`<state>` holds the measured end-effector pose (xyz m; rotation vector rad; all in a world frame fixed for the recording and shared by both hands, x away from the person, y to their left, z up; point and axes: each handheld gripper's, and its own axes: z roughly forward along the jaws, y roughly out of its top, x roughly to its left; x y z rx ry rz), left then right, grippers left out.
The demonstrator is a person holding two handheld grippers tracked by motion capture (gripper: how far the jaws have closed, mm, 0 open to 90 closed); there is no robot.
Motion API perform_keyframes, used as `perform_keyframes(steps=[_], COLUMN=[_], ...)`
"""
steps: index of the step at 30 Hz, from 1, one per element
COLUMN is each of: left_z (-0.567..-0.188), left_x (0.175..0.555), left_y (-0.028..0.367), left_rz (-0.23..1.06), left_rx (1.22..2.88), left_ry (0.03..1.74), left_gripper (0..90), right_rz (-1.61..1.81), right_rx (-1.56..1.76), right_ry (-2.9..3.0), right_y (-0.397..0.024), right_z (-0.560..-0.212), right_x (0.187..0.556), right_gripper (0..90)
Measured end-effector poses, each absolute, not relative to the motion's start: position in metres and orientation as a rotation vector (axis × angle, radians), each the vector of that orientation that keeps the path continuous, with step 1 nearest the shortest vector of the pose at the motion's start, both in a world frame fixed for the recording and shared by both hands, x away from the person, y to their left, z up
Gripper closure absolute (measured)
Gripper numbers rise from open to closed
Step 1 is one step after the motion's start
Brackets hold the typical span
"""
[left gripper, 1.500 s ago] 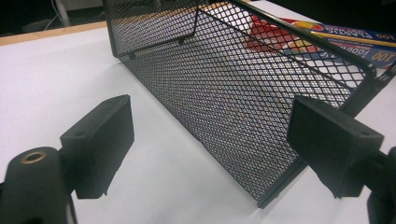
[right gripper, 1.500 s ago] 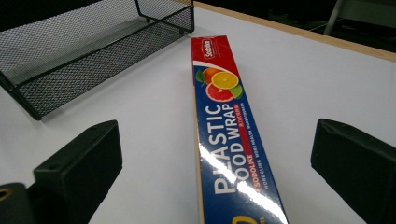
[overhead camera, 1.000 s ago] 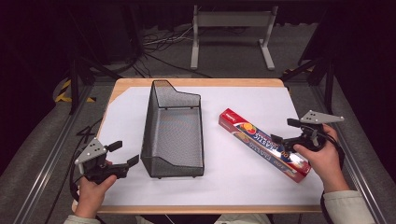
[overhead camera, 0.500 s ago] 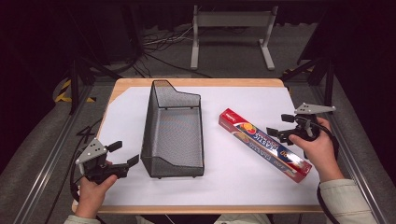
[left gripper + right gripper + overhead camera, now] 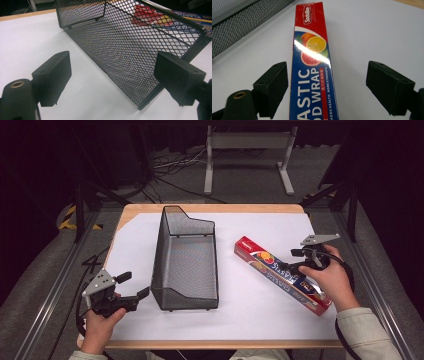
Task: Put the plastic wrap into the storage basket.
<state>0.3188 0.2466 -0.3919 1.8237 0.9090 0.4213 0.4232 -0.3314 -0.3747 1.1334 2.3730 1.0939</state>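
Sitting square in the middle of the white-covered table [image 5: 165, 330] is the biggest thing out here, the black mesh basket [image 5: 186, 265] — upright, open-topped, nothing in it that I can make out, and it sits where it sat a second ago. To its right lies the box of plastic wrap [image 5: 280, 274], flat on the sheet and slanted, red end toward the far side, well apart from the basket; in the right gripper view its label runs straight up between the black pads [image 5: 271, 88].

Now the change — the right gripper [image 5: 296, 260] has slid in over the box from the right edge of the table and dropped a touch, and its jaws have just been closing from wide to about halfway. The box is between them, hugging the left pad, but there is clear white showing beside the right pad, so I'd call it open around the box, not clamped yet. The grab looks underway; my guess is the squeeze has to finish before any lift toward the basket.

Over on the near left, the left gripper [image 5: 131, 288] holds its spot, jaws apart with nothing in them, pointed at the basket's near corner [image 5: 140, 106] and not touching it.
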Motion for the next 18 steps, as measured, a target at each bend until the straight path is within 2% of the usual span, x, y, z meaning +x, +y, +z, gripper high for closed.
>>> perform_keyframes(steps=[18], left_z=[-0.393], left_x=[0.318], left_y=[0.246], left_rz=[0.413], left_rx=[1.821], left_ry=[0.896], left_gripper=[14.8], right_rz=[0.906], right_rx=[1.148], right_ry=[2.567], right_y=[-0.317], right_z=[-0.400], right_x=[0.424], right_gripper=[18.2])
